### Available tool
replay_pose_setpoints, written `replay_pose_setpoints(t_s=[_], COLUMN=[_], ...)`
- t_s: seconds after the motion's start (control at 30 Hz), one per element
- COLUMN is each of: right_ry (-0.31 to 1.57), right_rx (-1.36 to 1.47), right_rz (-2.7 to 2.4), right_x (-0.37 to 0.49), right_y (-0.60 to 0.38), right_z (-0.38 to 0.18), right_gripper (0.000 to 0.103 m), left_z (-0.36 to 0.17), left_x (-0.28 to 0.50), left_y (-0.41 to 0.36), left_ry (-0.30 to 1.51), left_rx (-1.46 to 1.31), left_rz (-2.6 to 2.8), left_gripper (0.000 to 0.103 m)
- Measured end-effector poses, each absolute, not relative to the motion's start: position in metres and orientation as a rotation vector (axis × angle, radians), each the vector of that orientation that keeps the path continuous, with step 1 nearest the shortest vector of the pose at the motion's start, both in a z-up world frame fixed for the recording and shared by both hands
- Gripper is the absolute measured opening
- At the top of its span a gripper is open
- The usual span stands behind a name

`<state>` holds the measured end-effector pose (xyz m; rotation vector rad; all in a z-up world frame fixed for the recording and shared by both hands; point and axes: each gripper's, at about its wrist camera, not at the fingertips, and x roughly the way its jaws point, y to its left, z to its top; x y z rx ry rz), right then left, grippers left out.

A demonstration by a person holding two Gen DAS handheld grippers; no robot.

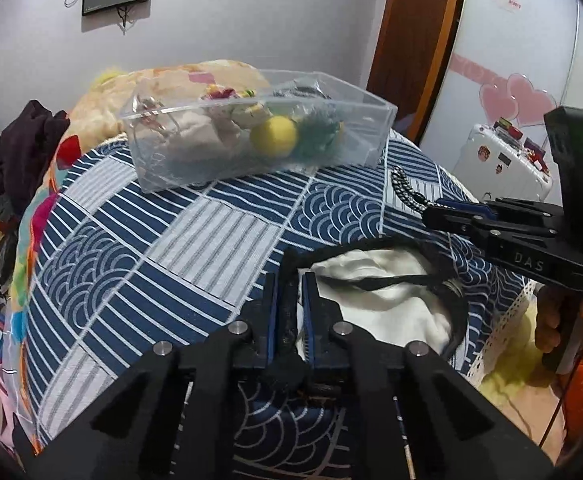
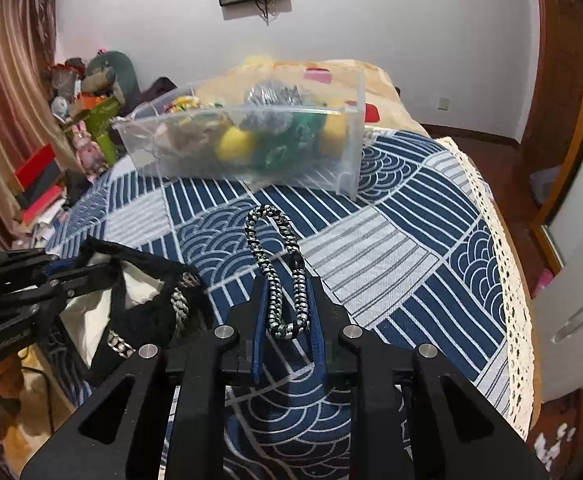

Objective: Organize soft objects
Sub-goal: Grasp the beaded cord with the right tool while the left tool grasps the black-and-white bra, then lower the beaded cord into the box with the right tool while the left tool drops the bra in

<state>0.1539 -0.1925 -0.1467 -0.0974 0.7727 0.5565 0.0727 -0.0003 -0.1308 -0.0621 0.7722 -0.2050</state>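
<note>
Gripping braided cord, right gripper hovers.

cloth — navy-white waves | cord — black-white braid | ball — yellow

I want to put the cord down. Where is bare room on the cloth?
Bare cloth lies between the clear box and the black bag, and on to the lace edge. The bag's corner is crowded.
</note>
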Motion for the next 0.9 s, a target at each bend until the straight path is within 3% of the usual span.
replay_pose_setpoints(t_s=[0.9], right_ry=[0.594], right_rx=[-0.055], right_rz=[0.585], right_x=[0.186], right_y=[-0.169], right_z=[-0.087], right_gripper=[0.018], left_z=[-0.02], left_x=[0.12], left_y=[0.04], left_ry=[0.447], left_rx=[-0.077], left_rz=[-0.073], left_gripper=[0.008])
